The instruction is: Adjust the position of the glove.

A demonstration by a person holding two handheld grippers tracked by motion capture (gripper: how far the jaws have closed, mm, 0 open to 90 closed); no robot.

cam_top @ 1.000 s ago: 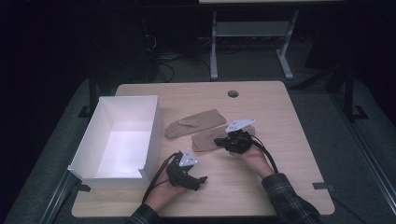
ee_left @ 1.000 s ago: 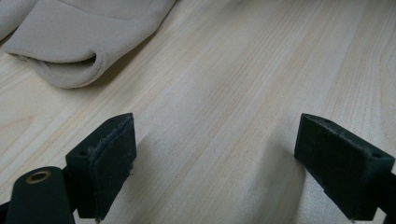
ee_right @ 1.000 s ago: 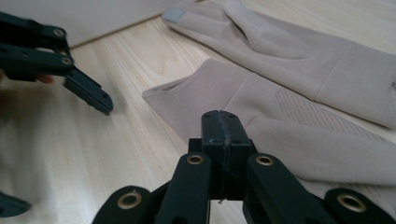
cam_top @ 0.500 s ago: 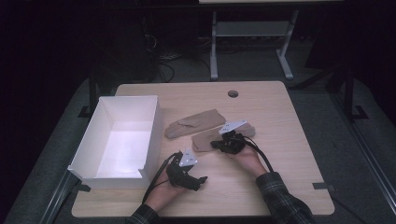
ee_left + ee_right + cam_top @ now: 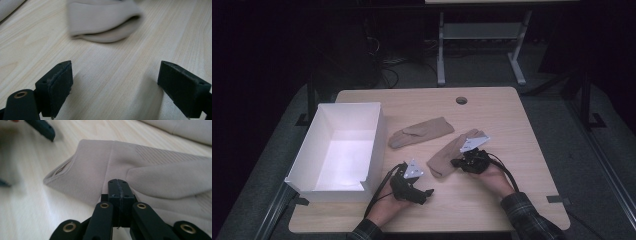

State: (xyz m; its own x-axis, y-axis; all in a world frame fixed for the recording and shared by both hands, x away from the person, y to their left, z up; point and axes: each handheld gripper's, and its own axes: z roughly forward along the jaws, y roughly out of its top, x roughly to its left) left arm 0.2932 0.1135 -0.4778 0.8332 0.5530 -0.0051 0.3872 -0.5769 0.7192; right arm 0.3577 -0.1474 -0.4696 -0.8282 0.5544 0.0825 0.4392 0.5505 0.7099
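Socks: 2; box: 1

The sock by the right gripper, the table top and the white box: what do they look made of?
Sock: soft beige knit fabric, matte, with fine ribbing and limp folds. Table top: pale wood or wood-look laminate, going by its printed-looking grain and smooth low sheen. White box: thin, stiff walls with sharp edges, probably cardboard or foam board, matte.
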